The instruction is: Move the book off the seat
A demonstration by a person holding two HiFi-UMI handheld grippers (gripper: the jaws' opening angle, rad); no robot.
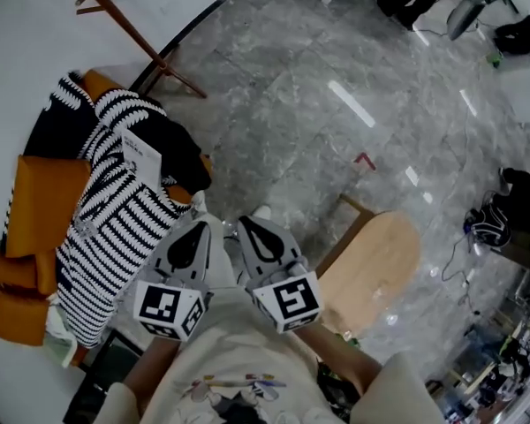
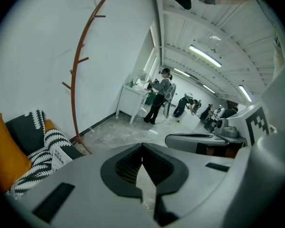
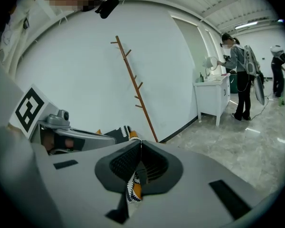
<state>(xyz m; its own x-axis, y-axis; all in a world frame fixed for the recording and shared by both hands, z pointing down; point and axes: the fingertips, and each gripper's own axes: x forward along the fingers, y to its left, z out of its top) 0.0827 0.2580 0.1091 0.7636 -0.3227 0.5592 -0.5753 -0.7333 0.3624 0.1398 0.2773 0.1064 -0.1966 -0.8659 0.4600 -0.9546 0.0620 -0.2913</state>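
A thin white book (image 1: 141, 155) lies on the striped black-and-white throw (image 1: 115, 219) that covers the orange seat (image 1: 44, 201) at the left. In the left gripper view the book (image 2: 61, 158) shows low at the left. Both grippers hang side by side in front of the person's chest, to the right of the seat and short of the book. My left gripper (image 1: 199, 203) (image 2: 142, 146) is shut with nothing in it. My right gripper (image 1: 261, 212) (image 3: 140, 141) is also shut and holds nothing.
A brown wooden coat rack (image 1: 132, 34) stands by the wall behind the seat. A light wooden stool (image 1: 371, 268) stands on the grey stone floor to the right of the grippers. People work at a white table (image 2: 130, 101) far across the room.
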